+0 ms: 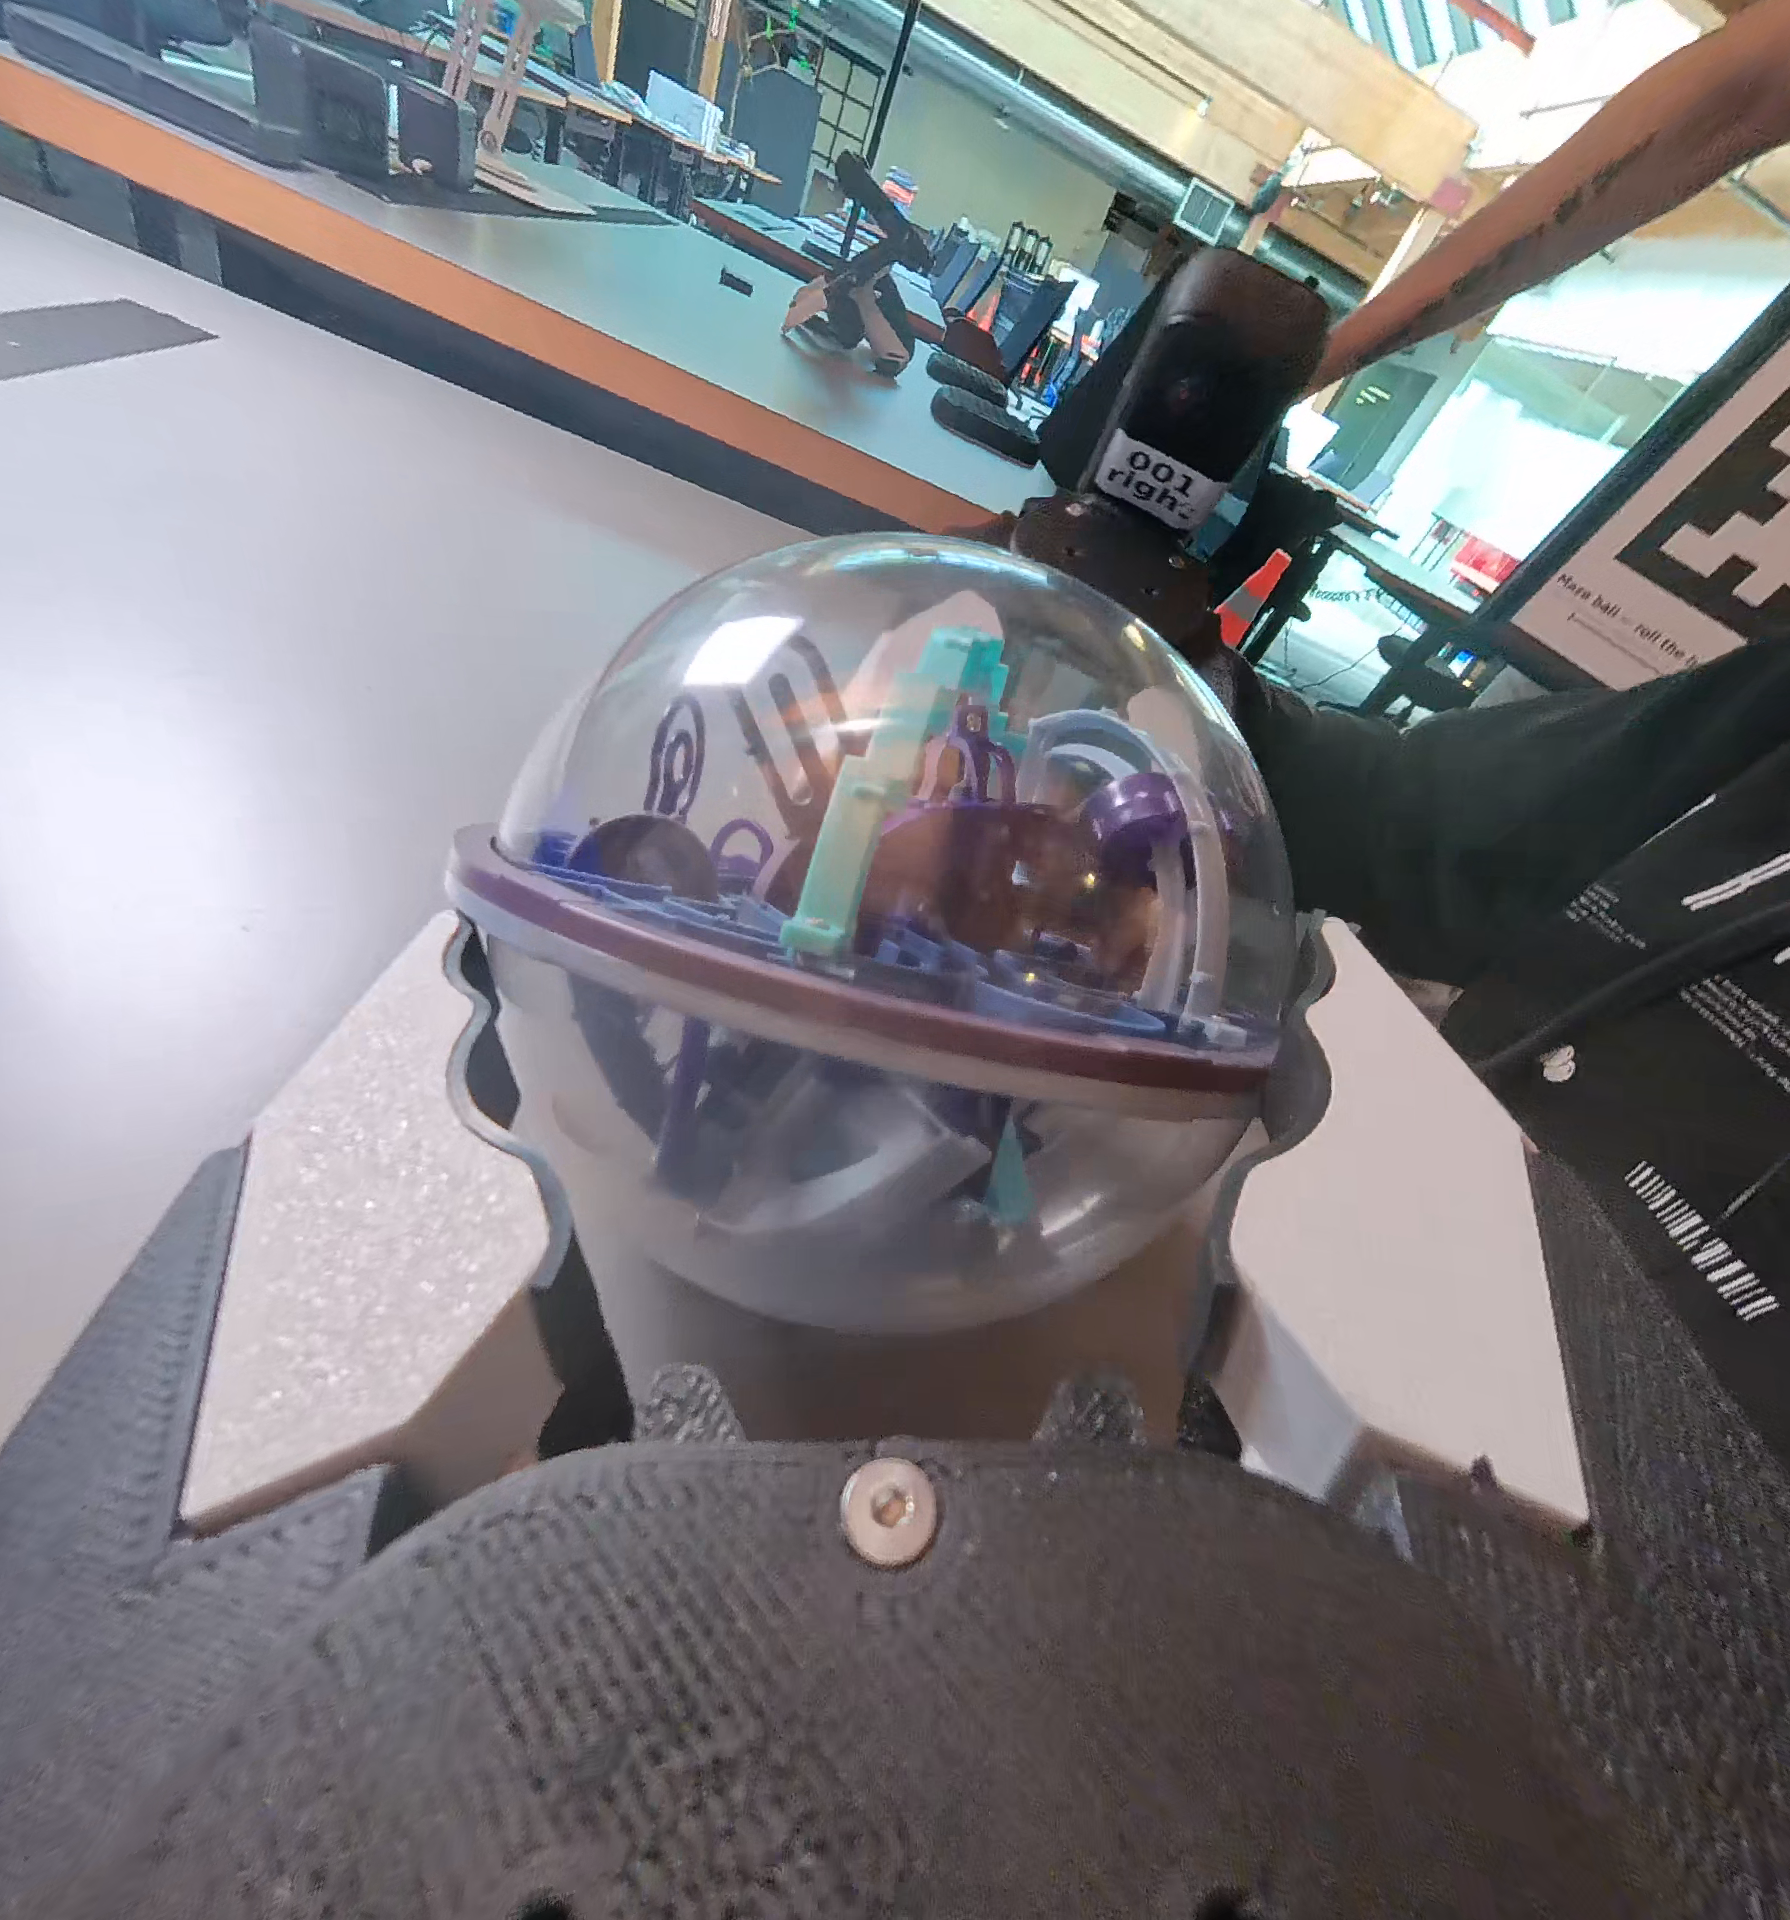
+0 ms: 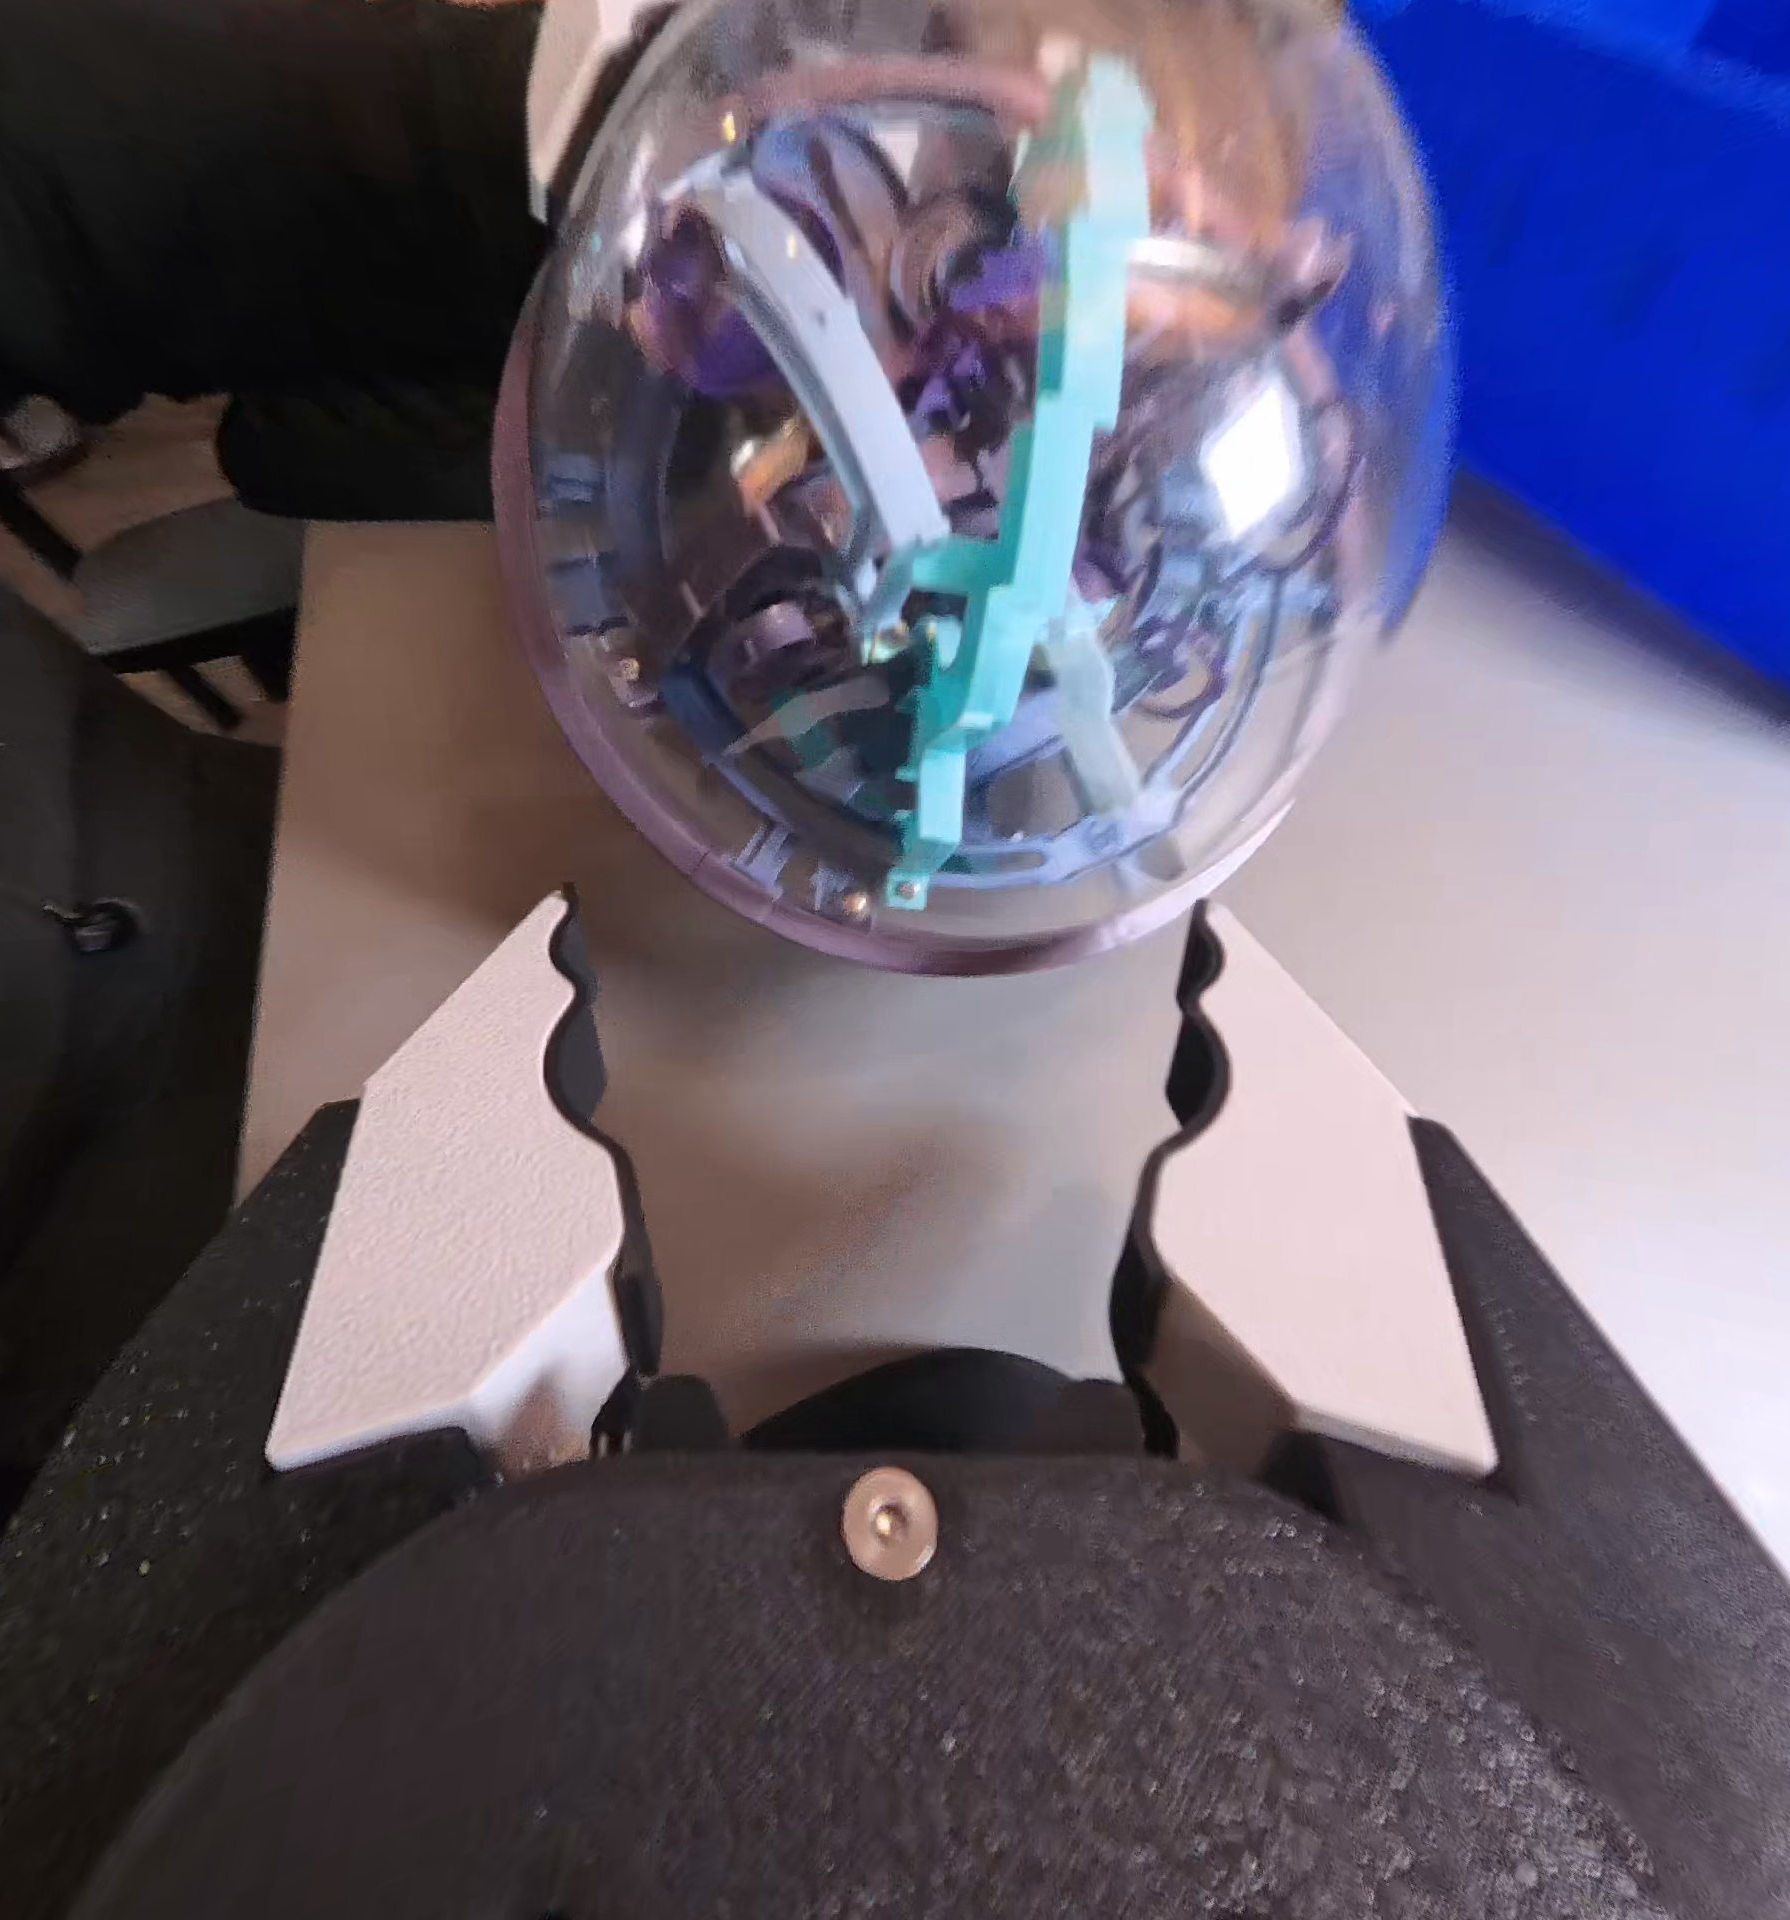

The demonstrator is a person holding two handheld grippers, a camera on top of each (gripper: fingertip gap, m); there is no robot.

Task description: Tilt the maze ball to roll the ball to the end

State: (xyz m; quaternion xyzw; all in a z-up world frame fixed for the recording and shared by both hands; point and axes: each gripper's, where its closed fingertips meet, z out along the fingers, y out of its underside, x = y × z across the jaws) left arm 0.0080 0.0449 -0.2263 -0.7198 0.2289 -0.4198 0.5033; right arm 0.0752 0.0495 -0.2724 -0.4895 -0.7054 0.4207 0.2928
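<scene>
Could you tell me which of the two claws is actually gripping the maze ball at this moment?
The left claw: its fingers clamp the maze ball on both sides. The right claw stands open, short of the sphere.

Maze ball (image 1: pixel 870 935): clear, shiny plastic shell that shows bright window glints. Inside are smooth plastic tracks in teal, purple, blue and grey.
Band around the ball (image 1: pixel 974 1023): smooth dark purple plastic.
Left gripper (image 1: pixel 886 997) body: black plastic, rough and ribbed, not shiny.
Finger plates (image 1: pixel 351 1195): white, matt, a bit grainy.
Pads (image 1: pixel 480 1049): dark, wavy edged, they look like rubber.
Screw (image 1: pixel 888 1509): shiny silver metal.
Table (image 1: pixel 195 623): pale, smooth, with a soft shine.
Sleeve (image 1: pixel 1493 810): black cloth, dull.
Blue bin (image 2: pixel 1649 364): bright blue plastic, glossy.
Right gripper (image 2: pixel 886 945) body: black, bumpy plastic.
</scene>
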